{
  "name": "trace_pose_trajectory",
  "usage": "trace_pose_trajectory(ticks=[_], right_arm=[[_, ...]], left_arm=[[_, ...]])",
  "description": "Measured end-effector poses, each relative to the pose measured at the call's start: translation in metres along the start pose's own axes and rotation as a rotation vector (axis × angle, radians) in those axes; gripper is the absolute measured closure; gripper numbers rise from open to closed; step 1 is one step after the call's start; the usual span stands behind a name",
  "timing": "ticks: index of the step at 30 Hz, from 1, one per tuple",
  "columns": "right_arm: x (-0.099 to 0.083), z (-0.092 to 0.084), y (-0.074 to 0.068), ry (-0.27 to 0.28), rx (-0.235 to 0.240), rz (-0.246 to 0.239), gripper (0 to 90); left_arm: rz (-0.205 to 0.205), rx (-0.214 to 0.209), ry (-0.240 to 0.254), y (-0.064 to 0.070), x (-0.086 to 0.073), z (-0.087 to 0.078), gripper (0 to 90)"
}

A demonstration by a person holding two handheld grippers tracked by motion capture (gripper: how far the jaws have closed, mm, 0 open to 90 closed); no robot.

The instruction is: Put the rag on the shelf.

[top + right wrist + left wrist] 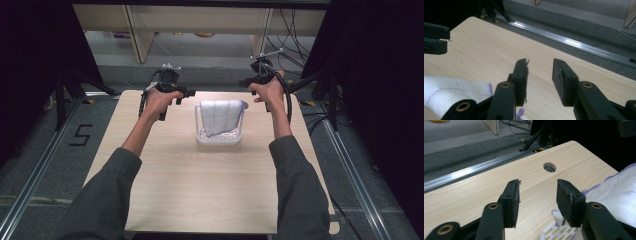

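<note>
A white cloth (220, 116) with a thin purple edge lies draped over a small white slatted basket (218, 138) near the far middle of the pale wooden tabletop (200, 190) — it hangs over the basket's far rim and covers most of the inside. The left hand-held gripper (537, 195) sits just to the left of the basket, above the bare wood, its jaws parted with nothing between them; the cloth and a corner of the basket lie just beside its right-hand jaw. The right hand-held gripper (540, 75) sits on the basket's other side, jaws likewise apart and empty, the cloth close by its left-hand jaw. A round hole (549, 167) pierces the tabletop near its far corner.
</note>
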State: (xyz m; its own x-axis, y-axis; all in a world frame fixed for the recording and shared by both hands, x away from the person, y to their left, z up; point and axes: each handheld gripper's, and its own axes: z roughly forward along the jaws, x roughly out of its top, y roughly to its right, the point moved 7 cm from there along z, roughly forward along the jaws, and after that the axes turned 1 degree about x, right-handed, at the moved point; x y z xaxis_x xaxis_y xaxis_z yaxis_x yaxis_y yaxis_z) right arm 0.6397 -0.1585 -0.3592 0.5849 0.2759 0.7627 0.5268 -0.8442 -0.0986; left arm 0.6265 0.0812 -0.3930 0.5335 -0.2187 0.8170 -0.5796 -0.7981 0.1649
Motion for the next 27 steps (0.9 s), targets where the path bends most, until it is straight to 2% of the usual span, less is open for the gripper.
trace_pose_trajectory(ticks=[2,4,5,6,7,8,9,10,11,12,13,15,18,19,23,24,25,27], right_arm=[[-0.002,-0.002,-0.002,-0.008,0.010,0.011,63.4],[-0.002,-0.006,-0.002,-0.003,0.008,-0.006,62.4],[-0.003,-0.007,-0.004,0.006,0.016,0.010,61.9],[-0.003,-0.008,-0.005,0.003,0.031,-0.004,60.7],[-0.005,-0.012,-0.006,0.005,0.017,-0.005,60.0],[-0.006,-0.014,-0.008,0.002,0.026,0.016,59.9],[-0.006,-0.014,-0.008,0.002,0.026,0.016,59.9],[-0.006,-0.014,-0.008,0.013,0.027,-0.005,59.6],[-0.009,-0.017,-0.009,-0.004,0.026,0.011,59.3],[-0.009,-0.018,-0.009,0.015,0.024,0.005,58.9],[-0.011,-0.020,-0.010,-0.002,0.031,0.012,58.5],[-0.012,-0.024,-0.012,0.013,0.031,-0.009,56.9],[-0.013,-0.028,-0.015,0.013,0.038,0.001,56.7],[-0.014,-0.032,-0.018,0.030,0.051,0.010,55.7],[-0.016,-0.035,-0.019,0.034,0.034,-0.002,53.5],[-0.016,-0.036,-0.020,0.043,0.043,-0.015,53.4],[-0.019,-0.039,-0.023,0.037,0.045,0.004,52.1],[-0.020,-0.042,-0.024,0.048,0.048,-0.004,51.1]], left_arm=[[0.005,-0.003,-0.004,0.001,-0.001,-0.002,50.6],[0.003,-0.003,-0.006,0.003,-0.002,-0.004,46.1],[0.004,-0.005,-0.013,0.003,-0.003,-0.005,46.1],[0.003,-0.006,-0.016,0.004,-0.004,-0.006,44.3],[0.012,-0.008,-0.031,0.007,-0.007,-0.008,41.3],[0.012,-0.008,-0.031,0.007,-0.007,-0.008,40.3],[0.010,-0.014,-0.028,0.009,-0.007,-0.009,40.3],[0.011,-0.020,-0.026,0.011,-0.008,-0.010,39.4],[0.013,-0.022,-0.023,0.013,-0.009,-0.012,38.7],[0.021,-0.022,-0.027,0.014,-0.010,-0.013,37.6],[0.026,-0.021,-0.028,0.016,-0.010,-0.013,36.6],[0.037,-0.021,-0.016,0.019,-0.010,-0.019,36.2],[0.029,-0.030,-0.001,0.021,-0.008,-0.024,36.1],[0.032,-0.037,0.004,0.022,-0.008,-0.026,36.1],[0.036,-0.031,0.007,0.025,-0.010,-0.032,36.1],[0.041,-0.035,0.003,0.026,-0.012,-0.033,36.1],[0.039,-0.045,0.008,0.028,-0.014,-0.036,35.7],[0.032,-0.054,0.010,0.030,-0.014,-0.037,35.7]])
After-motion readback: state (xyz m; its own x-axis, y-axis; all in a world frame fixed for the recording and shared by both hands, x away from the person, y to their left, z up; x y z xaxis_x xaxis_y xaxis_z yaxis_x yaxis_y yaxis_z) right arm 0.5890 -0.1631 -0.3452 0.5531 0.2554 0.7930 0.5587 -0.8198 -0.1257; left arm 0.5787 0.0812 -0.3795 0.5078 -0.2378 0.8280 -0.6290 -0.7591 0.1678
